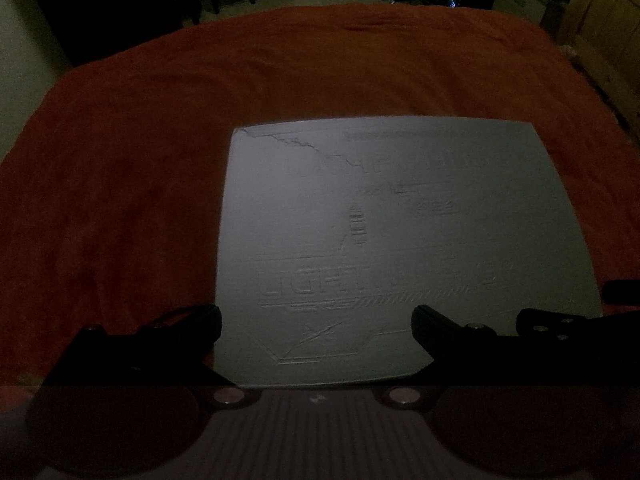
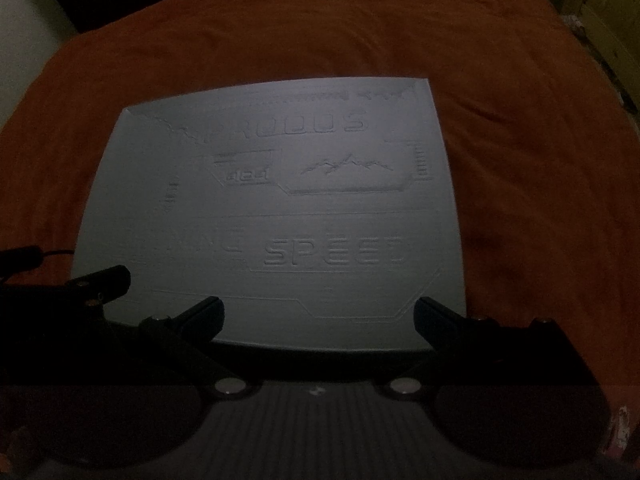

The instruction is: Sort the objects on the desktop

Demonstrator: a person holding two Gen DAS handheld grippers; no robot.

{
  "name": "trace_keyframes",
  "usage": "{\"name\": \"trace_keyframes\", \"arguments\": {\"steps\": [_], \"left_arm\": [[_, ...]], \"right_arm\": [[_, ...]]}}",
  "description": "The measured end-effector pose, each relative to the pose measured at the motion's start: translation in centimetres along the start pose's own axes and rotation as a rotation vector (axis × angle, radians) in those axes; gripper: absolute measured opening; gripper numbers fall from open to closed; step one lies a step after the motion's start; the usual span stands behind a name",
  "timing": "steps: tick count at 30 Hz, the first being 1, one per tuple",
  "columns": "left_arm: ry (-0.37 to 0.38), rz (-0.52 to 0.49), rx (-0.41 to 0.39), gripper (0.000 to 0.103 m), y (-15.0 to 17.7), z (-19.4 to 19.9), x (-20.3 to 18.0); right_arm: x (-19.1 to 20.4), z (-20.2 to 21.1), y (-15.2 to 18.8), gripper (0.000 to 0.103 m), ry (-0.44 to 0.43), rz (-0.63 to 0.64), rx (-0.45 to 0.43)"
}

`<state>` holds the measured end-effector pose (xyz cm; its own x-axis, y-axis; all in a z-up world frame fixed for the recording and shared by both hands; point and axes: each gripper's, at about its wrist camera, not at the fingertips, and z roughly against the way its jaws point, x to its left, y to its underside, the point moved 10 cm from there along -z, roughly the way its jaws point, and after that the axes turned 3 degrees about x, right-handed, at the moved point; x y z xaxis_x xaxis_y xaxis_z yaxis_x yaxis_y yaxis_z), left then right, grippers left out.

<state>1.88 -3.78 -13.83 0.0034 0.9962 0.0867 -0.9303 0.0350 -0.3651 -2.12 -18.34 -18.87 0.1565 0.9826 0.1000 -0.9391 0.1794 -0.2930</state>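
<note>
A flat grey rectangular mat (image 2: 260,216) with a fine matte grain and raised relief lettering lay in the middle of the near part of a wrinkled orange-red cloth (image 2: 500,128) that covered the whole table. In the right wrist view the embossed word "SPEED", a jagged mountain outline and angular frame lines stood out on its surface; in the left wrist view the same mat (image 1: 400,220) showed the letters "LIGHT" and a cracked-looking line near its far left corner. The left gripper (image 1: 316,324) hung with its black, blunt fingers spread wide over the mat's near edge, holding nothing. The right gripper (image 2: 320,316) was likewise spread wide over the near edge, empty. Beyond the cloth's far edge the room was dim, with dark furniture and pale wooden panelling (image 1: 608,20) at the far right.
</note>
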Motion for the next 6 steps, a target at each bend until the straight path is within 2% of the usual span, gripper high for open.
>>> {"name": "trace_keyframes", "arguments": {"steps": [6], "left_arm": [[0.0, -0.001, -0.003, 0.103, -0.16, -0.37, 0.36]], "right_arm": [[0.09, 0.07, 0.17, 0.103, -0.002, -0.001, 0.003]]}}
